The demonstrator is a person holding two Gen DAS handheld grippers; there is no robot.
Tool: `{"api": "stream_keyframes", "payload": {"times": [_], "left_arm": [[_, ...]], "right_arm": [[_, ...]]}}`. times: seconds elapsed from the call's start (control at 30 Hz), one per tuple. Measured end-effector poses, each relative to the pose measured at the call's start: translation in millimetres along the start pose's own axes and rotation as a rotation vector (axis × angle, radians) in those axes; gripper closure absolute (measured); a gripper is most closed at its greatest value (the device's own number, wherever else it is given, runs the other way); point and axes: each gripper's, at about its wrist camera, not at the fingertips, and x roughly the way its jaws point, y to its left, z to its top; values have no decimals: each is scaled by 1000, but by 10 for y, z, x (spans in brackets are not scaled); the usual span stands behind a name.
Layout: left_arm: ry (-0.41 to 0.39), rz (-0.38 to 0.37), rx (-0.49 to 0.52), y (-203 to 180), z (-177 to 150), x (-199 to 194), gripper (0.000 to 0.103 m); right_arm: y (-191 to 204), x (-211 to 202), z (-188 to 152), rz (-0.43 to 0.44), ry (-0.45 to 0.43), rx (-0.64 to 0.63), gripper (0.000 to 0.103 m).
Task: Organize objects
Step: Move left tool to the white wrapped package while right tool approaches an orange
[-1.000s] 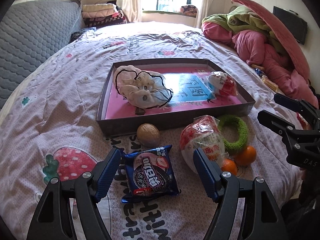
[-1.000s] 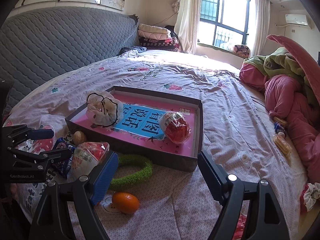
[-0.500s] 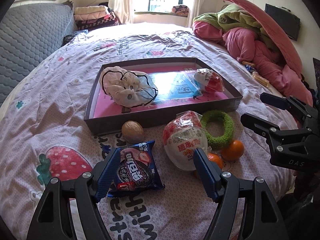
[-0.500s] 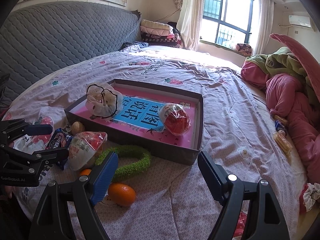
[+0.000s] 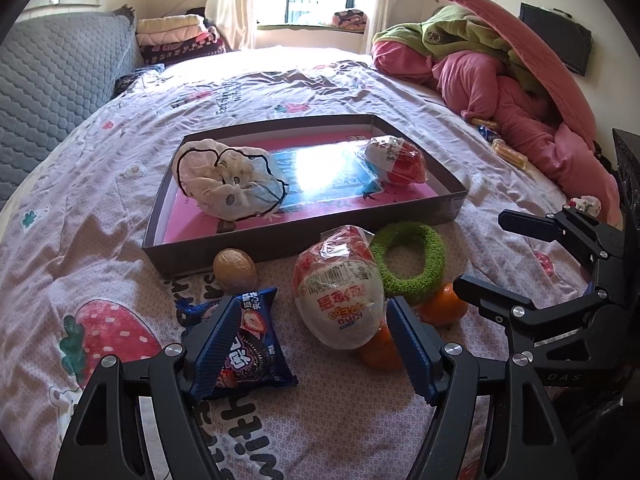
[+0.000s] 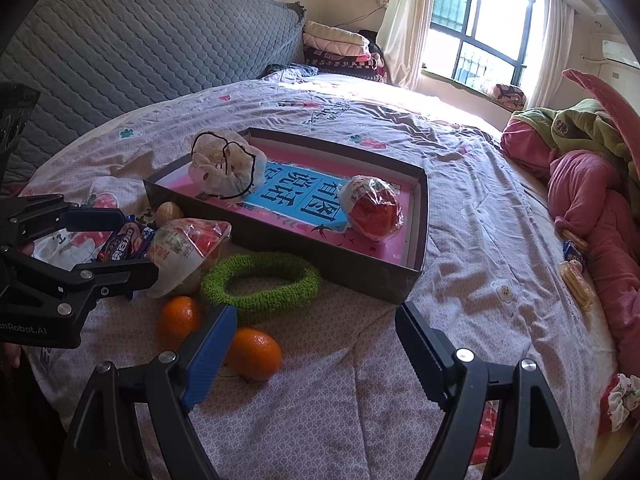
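Note:
A dark box lid with a pink floor (image 5: 448, 210) (image 6: 416, 216) lies on the bed. In it are a white cloth bundle (image 5: 228, 184) (image 6: 224, 168) and a red-and-white egg toy (image 5: 396, 160) (image 6: 372, 208). In front of it lie a walnut (image 5: 234, 270), a blue cookie packet (image 5: 256, 344), a second wrapped egg toy (image 5: 340, 300) (image 6: 188, 248), a green ring (image 5: 412, 260) (image 6: 260, 280) and two oranges (image 6: 256, 354) (image 6: 178, 316). My left gripper (image 5: 312, 348) is open, low over the bed, its jaws either side of the packet's right edge and the wrapped egg. My right gripper (image 6: 312, 356) is open, with the nearer orange by its left finger.
A pink and green bedding heap (image 5: 500, 76) fills the right side of the bed. A grey quilted headboard (image 6: 140, 52) stands at the left. Small snacks (image 6: 576, 276) lie by the bedding. The right gripper shows in the left wrist view (image 5: 560, 280).
My left gripper has shifted right, so the wrapped egg toy now sits between its jaws instead of the cookie packet. My right gripper has moved closer to the oranges and the ring.

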Motion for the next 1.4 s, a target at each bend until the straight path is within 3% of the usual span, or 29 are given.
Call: {"api": "stream_keyframes", "payload": {"times": [0.63, 1.4], "left_arm": [[44, 8, 16, -211, 86, 234, 27], [79, 76, -11, -59, 100, 341, 27]], "right_arm": [[71, 97, -124, 47, 67, -49, 22], [171, 270, -133, 46, 110, -54, 22]]}}
